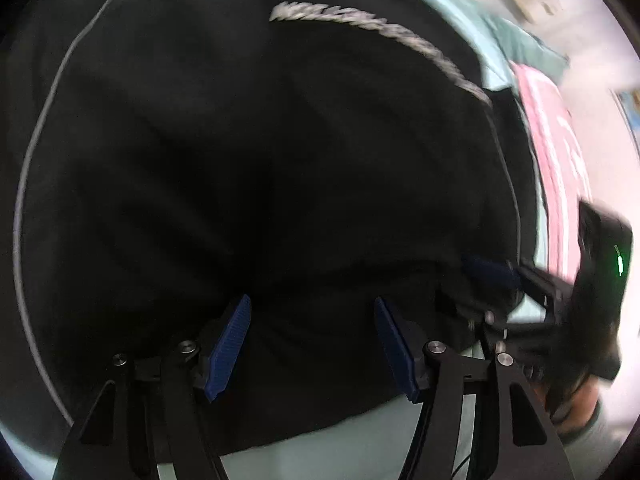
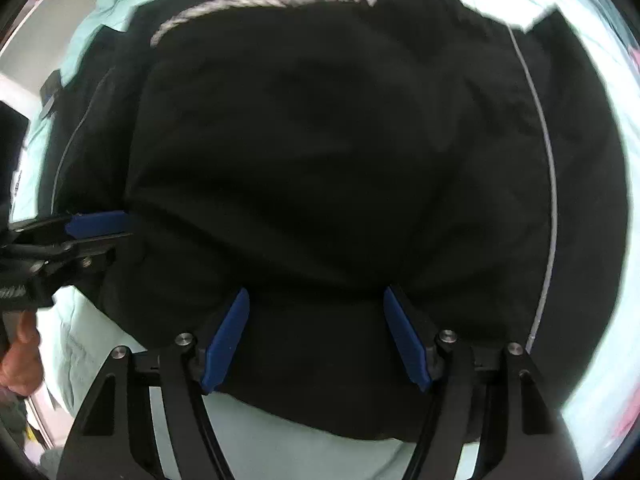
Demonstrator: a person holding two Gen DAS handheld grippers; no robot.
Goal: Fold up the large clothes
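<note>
Grippers both released: left gripper (image 1: 312, 344) & right gripper (image 2: 316, 340) over black garment (image 1: 260, 160), on mint bedsheet (image 2: 280, 440).

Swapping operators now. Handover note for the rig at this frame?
Left gripper: open, over the garment's near hem, nothing held.
Right gripper: open, same hem, nothing held.
Black garment lies spread on the mint sheet, grey lettering at the far end; pink item beside it.
Done: both grippers at the hem, side by side.
Left: probably grip the hem and fold. How far folding has gone, I can't tell.
</note>
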